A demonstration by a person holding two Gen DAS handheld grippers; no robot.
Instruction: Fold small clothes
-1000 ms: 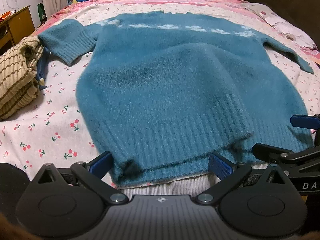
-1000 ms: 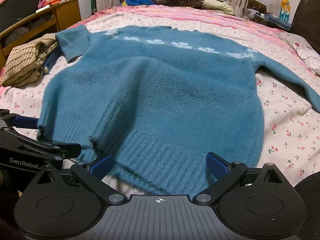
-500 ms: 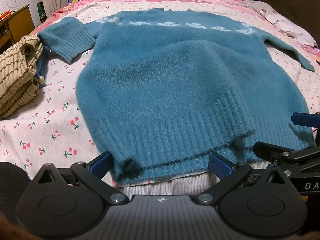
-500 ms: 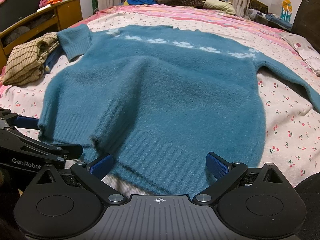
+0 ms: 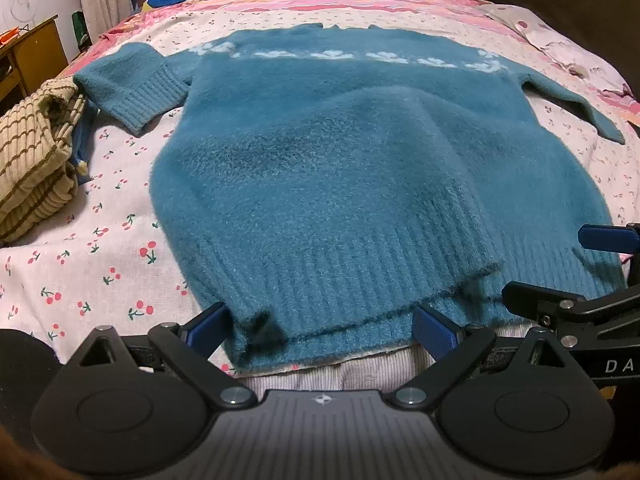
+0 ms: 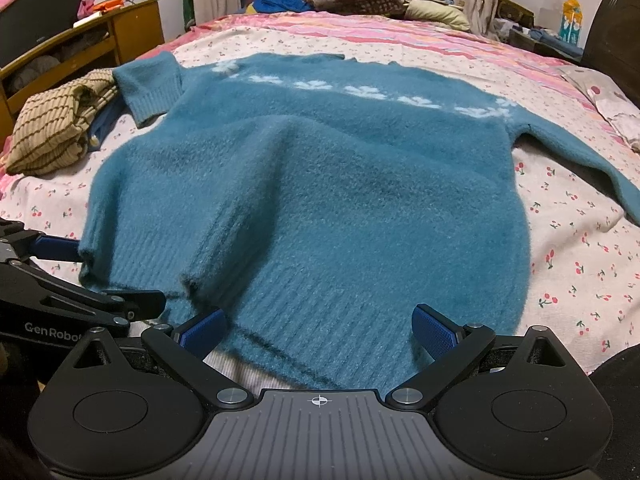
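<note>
Between my left gripper's [image 5: 322, 326] wide-spread jaws lies the ribbed hem of the teal sweater [image 5: 360, 184], and I hold nothing in them; the blue pads stand to either side of the hem's near-left corner without pinching it. The sweater is spread flat ahead of both tools on the cherry-print bedsheet [image 5: 80, 272], its collar far from the jaws, a band of white flowers [image 6: 360, 92] running across the chest. My right gripper [image 6: 320, 328] is likewise parted and gripping nothing, its pads flanking the hem's right portion. Ahead and to the left of the left jaws, one sleeve [image 5: 136, 88] is folded back, its cuff near a heap of striped tan knitwear [image 5: 32, 160]. The other sleeve [image 6: 580, 160] stretches away ahead and right of the right jaws. Just under the hem, toward me, a strip of pale ribbed cloth [image 5: 352, 372] shows.
</note>
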